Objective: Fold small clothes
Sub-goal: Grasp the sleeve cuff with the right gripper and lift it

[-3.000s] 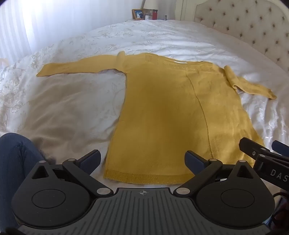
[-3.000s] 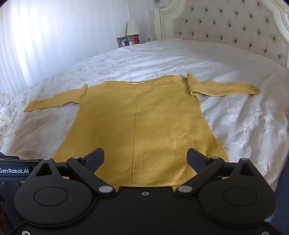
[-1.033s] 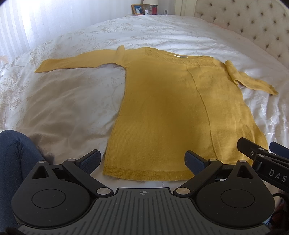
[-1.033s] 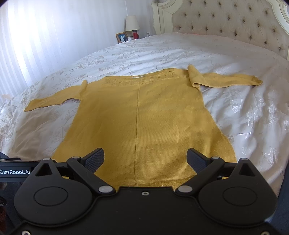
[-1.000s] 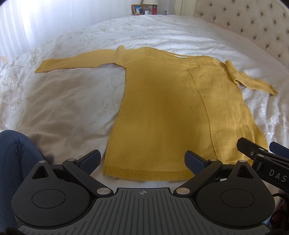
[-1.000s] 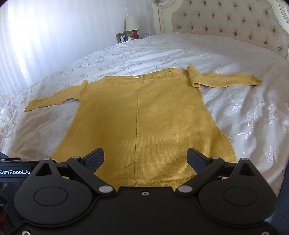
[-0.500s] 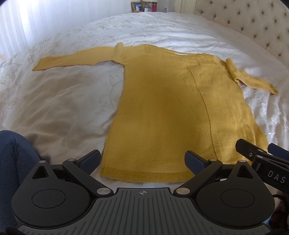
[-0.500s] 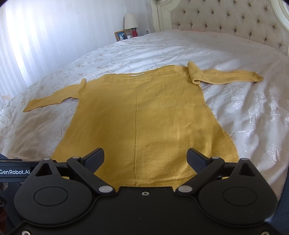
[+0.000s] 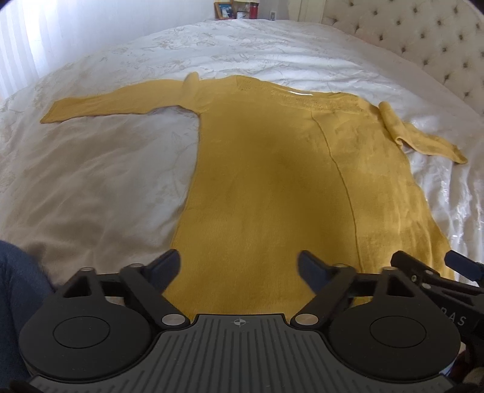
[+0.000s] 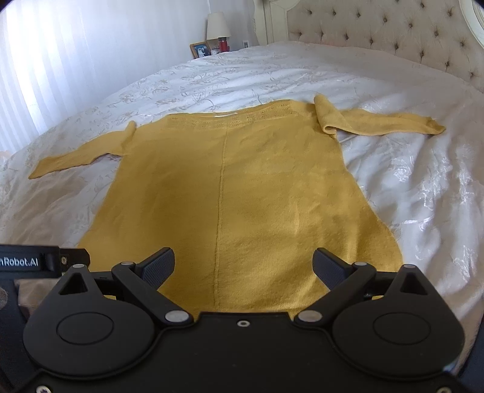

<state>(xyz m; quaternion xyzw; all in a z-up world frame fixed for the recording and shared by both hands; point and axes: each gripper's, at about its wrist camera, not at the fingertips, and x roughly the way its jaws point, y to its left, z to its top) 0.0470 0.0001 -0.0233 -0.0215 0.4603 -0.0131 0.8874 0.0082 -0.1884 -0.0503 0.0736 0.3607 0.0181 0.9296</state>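
A: Largest first — what carries the garment?
B: The bed, under a white quilt; a tufted headboard stands at its far end.

A: Where is the sweater?
B: The yellow sweater lies flat on the quilt, back up, both sleeves spread sideways, hem toward the cameras. It lies as it did a second ago but fills more of each view, since both cameras have come closer to the hem.

A: And the left hand-held gripper?
B: Spread over the hem, pinching nothing. Its jaws have just been closing and stand narrower than a second ago; only the flat knit shows between them.

A: The right hand-held gripper?
B: Spread wide over the hem, gap unchanged, gripping nothing.

A: Smallest items?
B: A lamp and a photo frame beyond the bed.
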